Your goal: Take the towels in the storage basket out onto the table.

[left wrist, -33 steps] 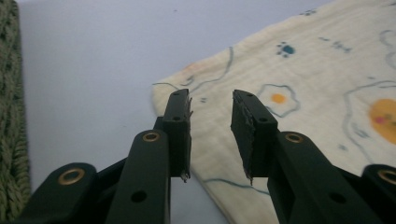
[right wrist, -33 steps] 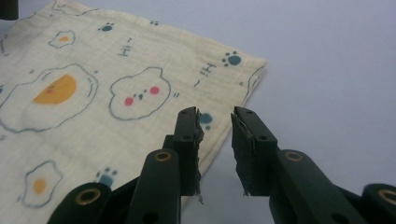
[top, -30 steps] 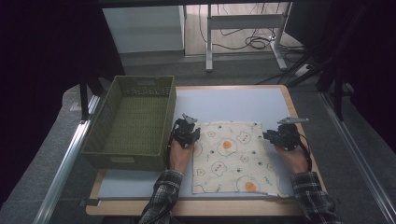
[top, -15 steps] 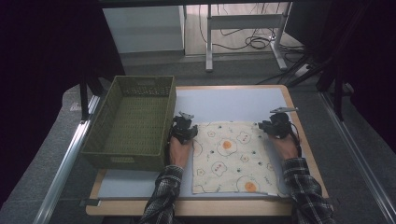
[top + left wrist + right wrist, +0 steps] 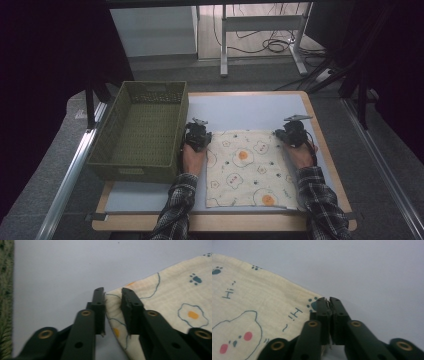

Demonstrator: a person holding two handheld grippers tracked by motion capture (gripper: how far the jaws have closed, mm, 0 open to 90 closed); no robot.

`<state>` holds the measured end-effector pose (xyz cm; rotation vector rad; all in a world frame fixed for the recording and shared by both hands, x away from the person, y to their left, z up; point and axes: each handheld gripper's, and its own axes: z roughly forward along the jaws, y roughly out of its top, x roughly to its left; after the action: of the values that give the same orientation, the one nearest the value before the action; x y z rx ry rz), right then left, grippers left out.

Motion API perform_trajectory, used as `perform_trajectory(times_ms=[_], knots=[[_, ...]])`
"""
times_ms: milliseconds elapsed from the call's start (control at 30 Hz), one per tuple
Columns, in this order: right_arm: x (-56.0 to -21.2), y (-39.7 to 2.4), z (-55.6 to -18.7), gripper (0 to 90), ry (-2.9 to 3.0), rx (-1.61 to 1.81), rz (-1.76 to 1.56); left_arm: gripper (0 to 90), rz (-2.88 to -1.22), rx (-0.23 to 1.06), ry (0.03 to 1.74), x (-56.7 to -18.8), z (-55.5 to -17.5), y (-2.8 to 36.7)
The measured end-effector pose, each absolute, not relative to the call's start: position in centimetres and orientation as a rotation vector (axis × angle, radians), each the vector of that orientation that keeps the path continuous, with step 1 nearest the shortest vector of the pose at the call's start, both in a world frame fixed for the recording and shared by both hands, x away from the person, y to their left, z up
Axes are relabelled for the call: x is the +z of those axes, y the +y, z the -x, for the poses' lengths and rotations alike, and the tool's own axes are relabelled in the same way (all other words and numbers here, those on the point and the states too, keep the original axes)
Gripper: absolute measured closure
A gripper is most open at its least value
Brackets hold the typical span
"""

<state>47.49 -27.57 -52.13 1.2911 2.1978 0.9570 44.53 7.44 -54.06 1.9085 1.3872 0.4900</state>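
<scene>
both tongs closed in: right tongs (image 5: 329,300) pinching cloth (image 5: 247,167) corner, left tongs (image 5: 113,293) spread.

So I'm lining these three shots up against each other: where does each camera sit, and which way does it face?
High view: above the person's side, facing forward and down on table, basket, cloth; forearms, both hands.
Left gripper view: on the left gripper, along its parted jaws astride a cloth corner.
Right gripper view: on the right gripper, jaws shut at the other far corner.
All share the cloth.
</scene>
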Motion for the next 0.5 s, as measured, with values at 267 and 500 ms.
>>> perform_trajectory(times_ms=[267,500], knots=[[-51.7,-27.7,-47.1,90.0,2.212,0.956,-1.277,88.3,-1.923,0.481,1.355,-53.7,-44.6,7.4],[-50.4,-28.3,-46.5,90.0,2.192,0.982,-1.250,88.2,-1.890,0.510,1.298,-52.2,-44.0,7.3]])
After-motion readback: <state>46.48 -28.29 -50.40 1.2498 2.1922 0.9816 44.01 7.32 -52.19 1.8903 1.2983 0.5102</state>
